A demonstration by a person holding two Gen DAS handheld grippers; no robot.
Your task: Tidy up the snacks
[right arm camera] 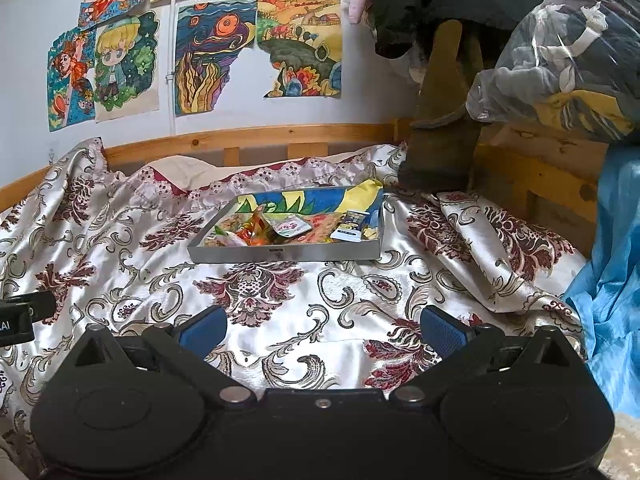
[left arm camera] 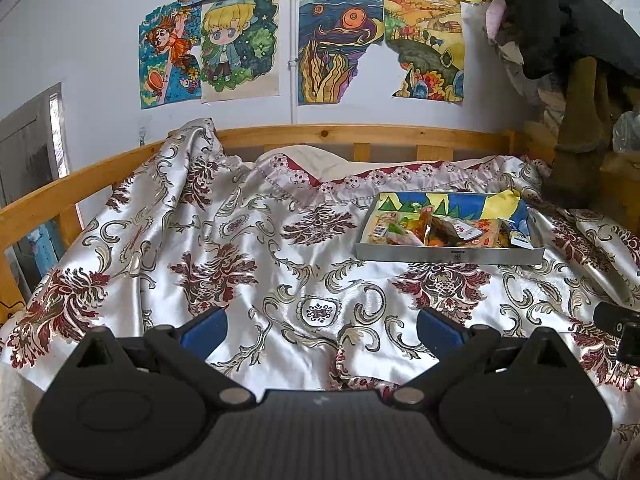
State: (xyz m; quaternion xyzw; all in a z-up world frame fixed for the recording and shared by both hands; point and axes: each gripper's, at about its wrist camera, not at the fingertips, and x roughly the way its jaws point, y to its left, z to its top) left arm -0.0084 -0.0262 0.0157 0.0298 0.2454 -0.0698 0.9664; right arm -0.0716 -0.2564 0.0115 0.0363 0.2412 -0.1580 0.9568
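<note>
While both tongs hang released and empty above the bedspread (left arm camera: 248, 240), the task looks close to finished: no loose snack shows on the bed. Left tongs (left arm camera: 322, 326) have the shallow grey tray (left arm camera: 448, 256) ahead and to their right; right tongs (right arm camera: 322, 326) have it ahead, slightly left. Inside the tray lie the snack packets (right arm camera: 260, 232), heaped toward its left half, with a small blue-and-white packet (right arm camera: 352, 226) apart at right. Further tidying within the tray may remain.

bedspread (left arm camera: 248, 248) floral satin | drawings (left arm camera: 240, 48) on wall | wooden rail (left arm camera: 340, 134) behind | plastic bag (right arm camera: 560, 60) right
</note>
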